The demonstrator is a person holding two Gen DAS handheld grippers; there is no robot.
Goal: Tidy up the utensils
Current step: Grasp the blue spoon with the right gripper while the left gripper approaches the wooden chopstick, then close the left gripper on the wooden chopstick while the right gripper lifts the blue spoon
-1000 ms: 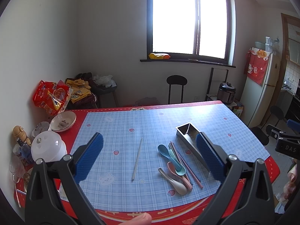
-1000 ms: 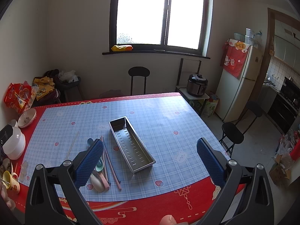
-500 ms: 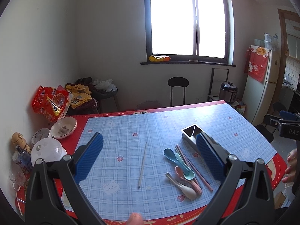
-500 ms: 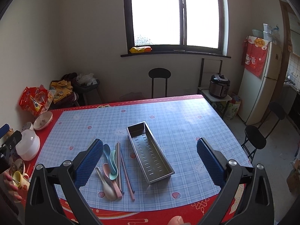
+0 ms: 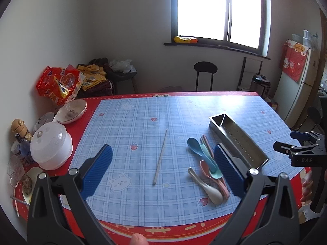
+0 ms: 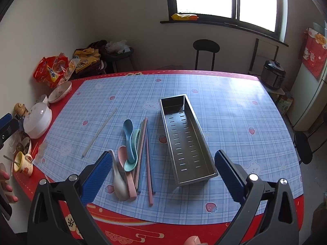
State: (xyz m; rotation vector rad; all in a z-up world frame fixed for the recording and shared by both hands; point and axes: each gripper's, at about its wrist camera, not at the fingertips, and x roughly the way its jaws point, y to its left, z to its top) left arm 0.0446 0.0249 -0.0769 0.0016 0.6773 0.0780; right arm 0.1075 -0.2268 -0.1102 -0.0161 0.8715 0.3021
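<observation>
Right wrist view: both grippers gape wide, right gripper (image 6: 163, 175) above spoons (image 6: 127, 159) and metal tray (image 6: 185, 140), left gripper (image 5: 162, 170) over lone chopstick (image 5: 160, 156)

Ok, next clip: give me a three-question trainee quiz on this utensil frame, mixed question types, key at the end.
1. True or false: the metal tray already holds a spoon.
2. Multiple choice: the lone pale chopstick lies (A) inside the tray, (B) apart from the pile, on the side away from the tray, (C) across the spoons.
3. Short answer: what state are the left gripper and right gripper in?

Key
1. False. The tray is empty; the blue spoon and the other spoons lie beside it on the tablecloth.
2. B.
3. Both open, holding nothing, above the table's near edge.
</observation>
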